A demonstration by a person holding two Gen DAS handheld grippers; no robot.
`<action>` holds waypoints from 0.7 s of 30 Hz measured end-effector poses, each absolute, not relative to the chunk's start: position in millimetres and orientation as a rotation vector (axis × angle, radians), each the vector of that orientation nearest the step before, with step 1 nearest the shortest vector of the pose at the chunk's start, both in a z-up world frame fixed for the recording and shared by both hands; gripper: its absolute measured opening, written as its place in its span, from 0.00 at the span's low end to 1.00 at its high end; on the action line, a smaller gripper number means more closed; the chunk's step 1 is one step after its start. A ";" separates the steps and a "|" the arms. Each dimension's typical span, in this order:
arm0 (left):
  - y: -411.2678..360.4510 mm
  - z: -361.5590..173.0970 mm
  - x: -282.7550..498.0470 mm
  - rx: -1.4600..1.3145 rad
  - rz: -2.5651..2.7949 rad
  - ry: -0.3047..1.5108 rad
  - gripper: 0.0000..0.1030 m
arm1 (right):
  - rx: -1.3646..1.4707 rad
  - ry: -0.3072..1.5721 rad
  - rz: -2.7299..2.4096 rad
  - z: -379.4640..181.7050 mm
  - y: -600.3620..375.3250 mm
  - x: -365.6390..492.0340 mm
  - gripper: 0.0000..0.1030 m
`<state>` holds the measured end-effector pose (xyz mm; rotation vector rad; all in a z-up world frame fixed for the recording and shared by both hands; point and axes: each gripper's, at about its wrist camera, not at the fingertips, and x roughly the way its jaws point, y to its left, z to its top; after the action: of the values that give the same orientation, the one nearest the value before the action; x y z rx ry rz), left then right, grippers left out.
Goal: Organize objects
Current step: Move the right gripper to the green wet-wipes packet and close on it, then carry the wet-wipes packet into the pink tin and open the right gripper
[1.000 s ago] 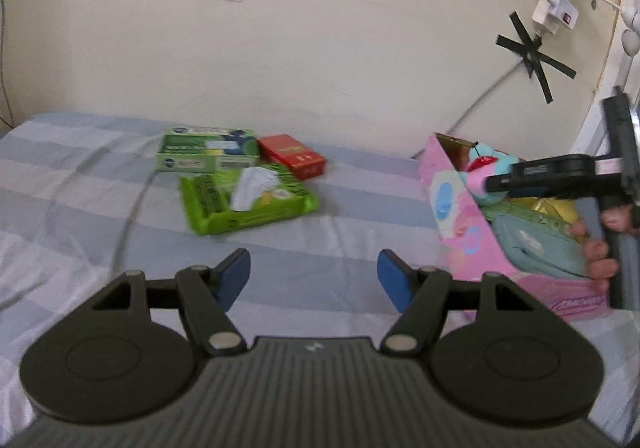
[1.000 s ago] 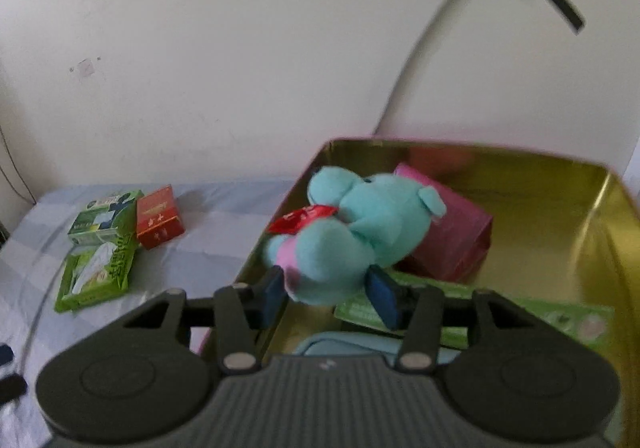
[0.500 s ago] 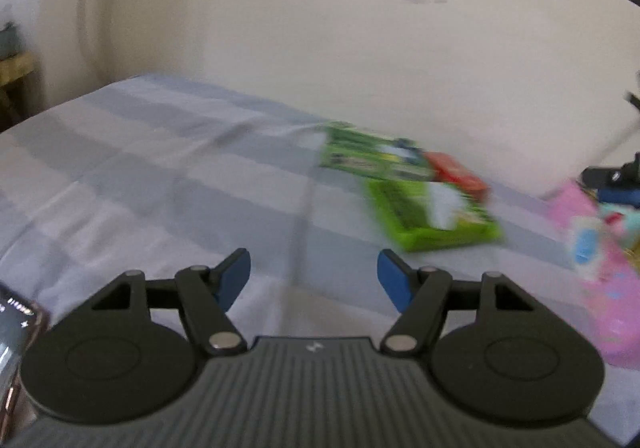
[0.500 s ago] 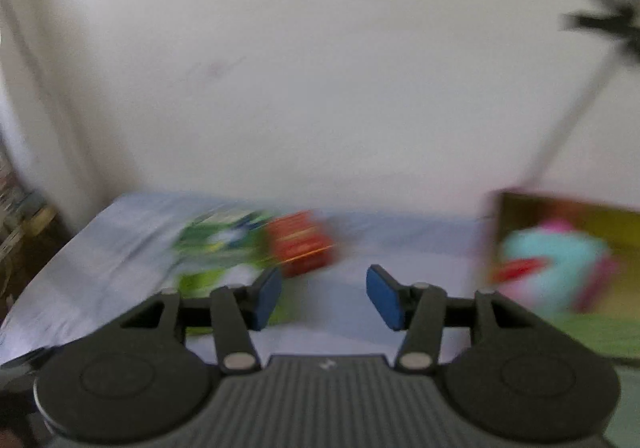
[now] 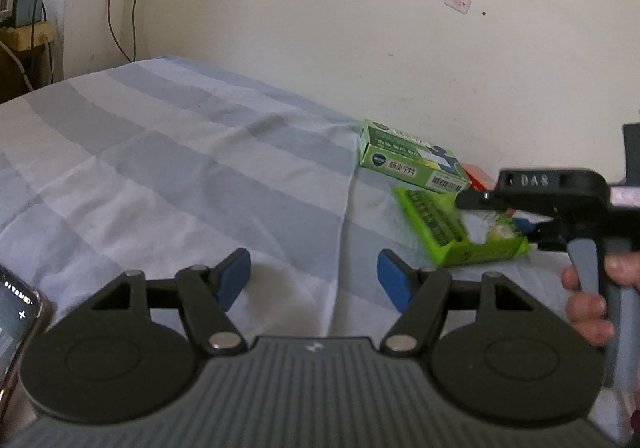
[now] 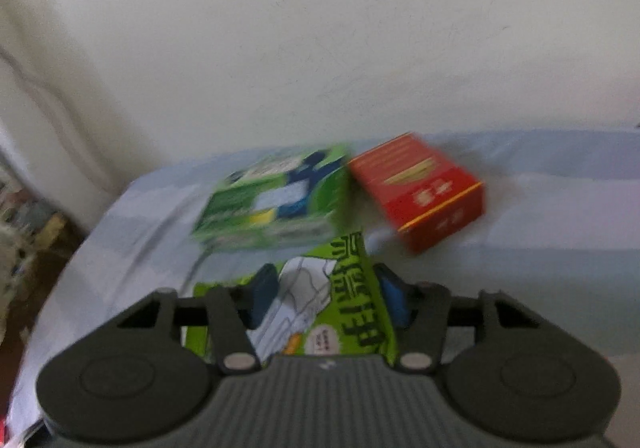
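Your right gripper has swung away from the pink box with the teal plush, out of view now, and sits over the lime-green wipes pack. Your left gripper has turned off that box too and faces open bedsheet.

Left wrist view first: your jaws stand apart with nothing between them, only the blue-and-grey striped sheet under them. Far right, against the wall, lies the green medicine box; the wipes pack is just near of it, and a sliver of the red box peeks out behind. Your other gripper reaches in from the right over the pack, your hand on its handle. A phone shows at the left edge.

Right wrist view, blurred: your jaws have just been closing, and the pack's top lies between the blue pads. Whether they press it I cannot tell; I read them as not yet gripping. Beyond sit the green medicine box, far left, and the red box, far right, close together by the wall.
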<state>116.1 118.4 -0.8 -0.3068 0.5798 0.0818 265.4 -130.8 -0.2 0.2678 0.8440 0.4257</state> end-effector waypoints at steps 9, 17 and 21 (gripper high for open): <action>132.4 -4.3 118.9 -0.485 -0.073 0.591 0.71 | 0.248 0.834 0.615 -1.6 -120.5 191.9 0.45; 98.9 -3.5 114.2 -0.319 -0.142 0.610 0.60 | 0.319 0.772 0.611 -6.8 -140.4 153.3 0.37; 94.9 1.5 108.8 -0.370 -0.177 0.643 0.50 | 0.267 0.735 0.605 0.7 -135.6 124.2 0.27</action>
<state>108.8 94.9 1.5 -0.3703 0.6430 -0.1766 124.2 -135.6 0.7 0.2666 0.7352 0.6048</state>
